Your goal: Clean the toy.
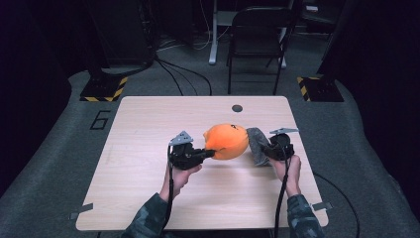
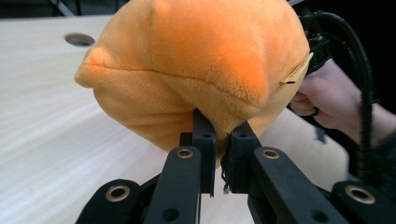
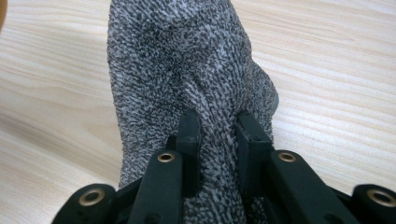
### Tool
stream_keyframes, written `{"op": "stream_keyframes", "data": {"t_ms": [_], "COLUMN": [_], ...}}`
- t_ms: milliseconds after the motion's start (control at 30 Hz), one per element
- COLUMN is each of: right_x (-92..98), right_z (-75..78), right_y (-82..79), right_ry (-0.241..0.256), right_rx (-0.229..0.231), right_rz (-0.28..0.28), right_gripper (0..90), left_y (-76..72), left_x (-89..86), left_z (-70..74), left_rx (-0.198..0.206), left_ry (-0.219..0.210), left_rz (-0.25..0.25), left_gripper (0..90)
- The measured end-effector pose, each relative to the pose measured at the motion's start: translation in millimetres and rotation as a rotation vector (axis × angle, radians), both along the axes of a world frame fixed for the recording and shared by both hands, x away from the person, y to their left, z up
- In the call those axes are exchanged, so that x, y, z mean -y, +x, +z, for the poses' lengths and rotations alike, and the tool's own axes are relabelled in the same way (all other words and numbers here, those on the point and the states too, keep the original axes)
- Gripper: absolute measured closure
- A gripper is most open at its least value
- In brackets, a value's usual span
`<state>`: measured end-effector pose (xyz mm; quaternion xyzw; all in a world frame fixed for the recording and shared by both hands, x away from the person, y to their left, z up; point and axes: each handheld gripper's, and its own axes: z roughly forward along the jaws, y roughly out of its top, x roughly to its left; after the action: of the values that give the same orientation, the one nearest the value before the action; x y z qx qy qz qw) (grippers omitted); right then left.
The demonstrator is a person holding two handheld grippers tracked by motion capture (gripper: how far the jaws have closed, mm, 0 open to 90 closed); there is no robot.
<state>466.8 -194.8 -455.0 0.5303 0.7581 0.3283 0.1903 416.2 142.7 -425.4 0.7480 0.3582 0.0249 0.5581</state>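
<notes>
Left gripper (image 2: pixel 219 140) pinches a fold of the orange plush cover (image 2: pixel 201 65); right gripper (image 3: pixel 217 133) pinches the grey knitted fabric (image 3: pixel 187 70), lying on the counter (image 1: pixel 148 198).

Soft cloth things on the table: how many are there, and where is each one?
2. The orange plush piece is near the table's middle, pinched by the left gripper. The grey knitted cloth is beside it, pinched by the right gripper. Others may hide behind them.
</notes>
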Motion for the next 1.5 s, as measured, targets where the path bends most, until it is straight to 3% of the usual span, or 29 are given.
{"op": "stream_keyframes", "data": {"t_ms": [167, 367, 467, 500, 633, 767, 900, 1000, 1100, 1233, 1333, 1500], "right_x": [-0.1, -0.7, -1.8, -2.2, -3.4, -11.9, -36.1, -69.8, -102.3, -133.6, -137.9, -132.2], "right_z": [0.0, -1.9, -2.1, -2.2, 1.0, 23.6, 53.3, 68.0, 67.9, 53.0, 44.2, 43.7], "right_y": [-1.6, -1.8, -2.8, -3.0, -3.9, -13.0, -29.4, -45.6, -57.6, -64.9, -63.0, -59.6], "right_ry": [-0.008, -0.024, -0.025, -0.027, -0.04, -0.022, -0.014, -0.026, -0.068, -0.134, -0.174, -0.18], "right_rx": [-0.007, -0.005, -0.013, -0.013, 0.007, 0.06, 0.143, 0.188, 0.212, 0.196, 0.186, 0.191], "right_rz": [-0.007, -0.007, -0.012, -0.015, -0.002, 0.025, 0.117, 0.212, 0.302, 0.351, 0.356, 0.331], "right_gripper": [74.0, 73.9, 74.0, 74.0, 74.0, 74.1, 74.1, 74.1, 74.1, 74.0, 74.1, 74.1], "left_y": [9.3, 26.1, 31.8, 33.5, 32.8, 32.7, 32.6, 31.5, 30.7, 29.3, 29.5, 28.5], "left_x": [-0.7, -2.1, -2.4, -3.5, -3.7, -3.3, -3.2, -2.5, -1.8, -1.4, -1.7, -0.3], "left_z": [-12.2, -44.8, -60.6, -64.3, -63.1, -63.3, -63.3, -62.8, -62.8, -62.6, -63.1, -62.8], "left_rx": [-0.111, -0.226, -0.262, -0.281, -0.268, -0.258, -0.252, -0.247, -0.236, -0.232, -0.219, -0.213], "left_ry": [-0.015, -0.002, 0.01, -0.014, -0.008, 0.0, 0.004, 0.013, 0.021, 0.025, 0.04, 0.042], "left_rz": [-0.033, -0.026, -0.012, -0.024, -0.016, -0.023, -0.025, -0.024, -0.027, -0.027, -0.032, -0.033], "left_gripper": [84.8, 84.5, 84.4, 84.4, 84.3, 84.2, 84.1, 84.1, 84.1, 84.1, 84.1, 84.0]}}
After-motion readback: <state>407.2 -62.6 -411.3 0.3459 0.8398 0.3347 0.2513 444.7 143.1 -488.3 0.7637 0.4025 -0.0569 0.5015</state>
